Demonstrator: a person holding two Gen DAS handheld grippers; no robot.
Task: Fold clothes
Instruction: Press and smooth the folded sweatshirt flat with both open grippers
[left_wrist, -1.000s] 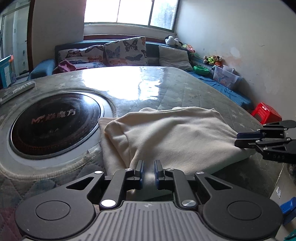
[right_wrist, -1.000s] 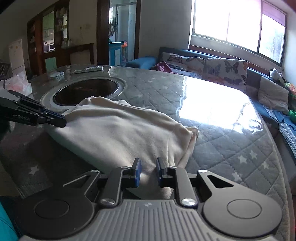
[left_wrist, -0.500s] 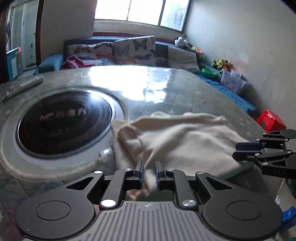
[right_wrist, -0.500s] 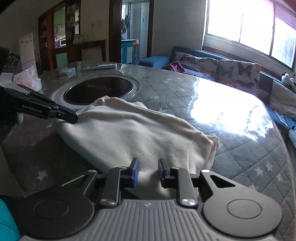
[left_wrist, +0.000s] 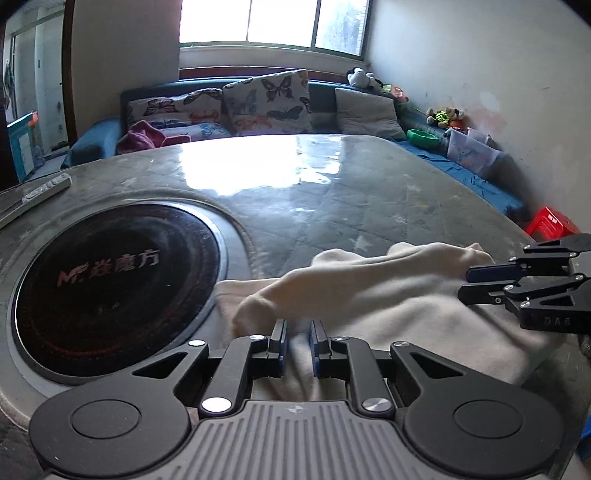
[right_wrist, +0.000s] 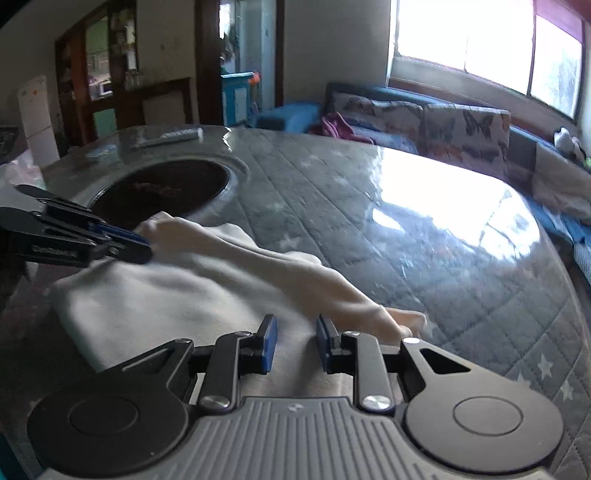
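step: mid-fold, my left gripper (left_wrist: 298, 334) and right gripper (right_wrist: 293, 339) both pinching the cream garment (left_wrist: 424, 299) | next: lay the edge flat, then release

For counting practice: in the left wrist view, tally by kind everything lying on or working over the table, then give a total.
Cream garment: 1
Tools: 2 (left tool, right tool)
Round black hob: 1
Remote control: 1
Total: 5
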